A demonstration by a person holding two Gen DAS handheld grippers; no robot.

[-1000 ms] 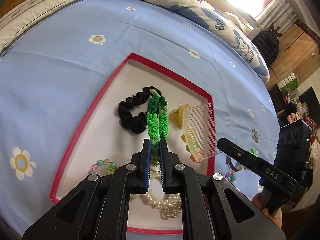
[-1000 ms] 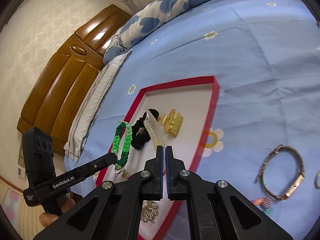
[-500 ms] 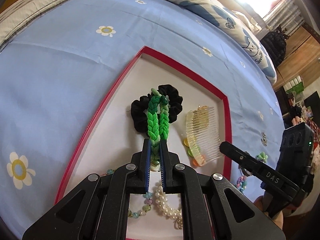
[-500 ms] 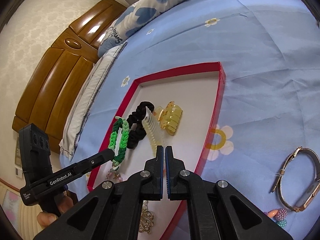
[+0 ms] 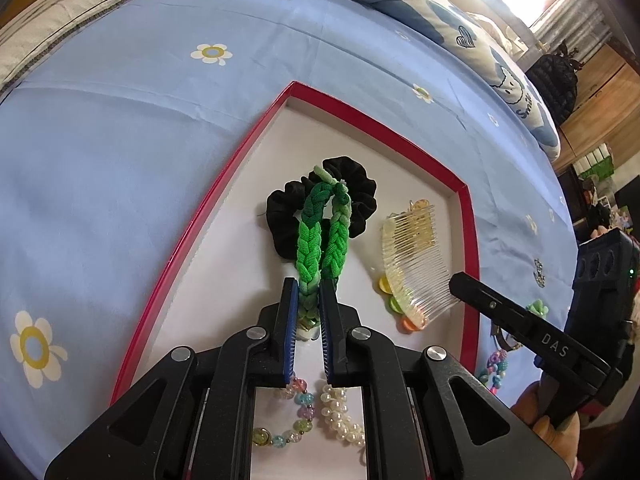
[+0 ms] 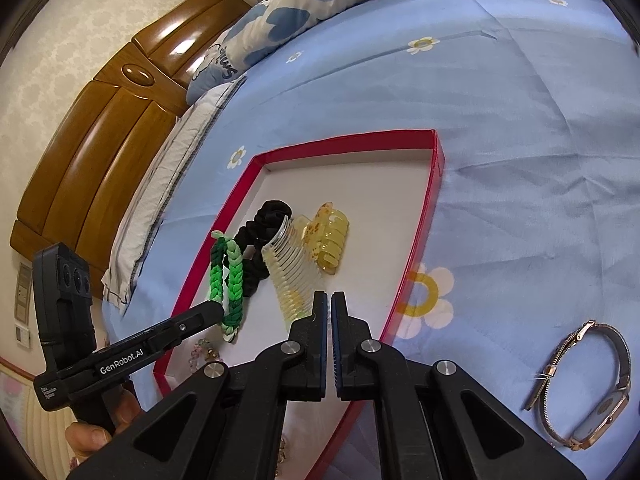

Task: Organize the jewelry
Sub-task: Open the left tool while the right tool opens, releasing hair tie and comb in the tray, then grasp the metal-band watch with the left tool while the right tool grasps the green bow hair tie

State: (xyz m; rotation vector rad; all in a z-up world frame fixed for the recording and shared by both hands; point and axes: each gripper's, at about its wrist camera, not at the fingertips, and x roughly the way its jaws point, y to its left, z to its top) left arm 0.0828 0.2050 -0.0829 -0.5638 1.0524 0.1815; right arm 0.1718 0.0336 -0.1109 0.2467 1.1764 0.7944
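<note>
braid (image 5: 310, 240): a green plaited loop, pinched at its pale end by the left gripper (image 5: 309, 300), held over the scrunchie (image 5: 356, 196) inside the tray (image 5: 468, 216)
comb (image 5: 412, 268): a clear toothed piece, clamped at its spine by the right gripper (image 6: 330, 304), hung just above the tray floor beside the claw clip (image 6: 330, 240)
handling: braid judged soft, light, forgiving anywhere; comb judged stiff, slick, with brittle teeth, best taken by the spine
outside tray: watch (image 6: 592, 392) lies on the sheet (image 6: 520, 120)
</note>
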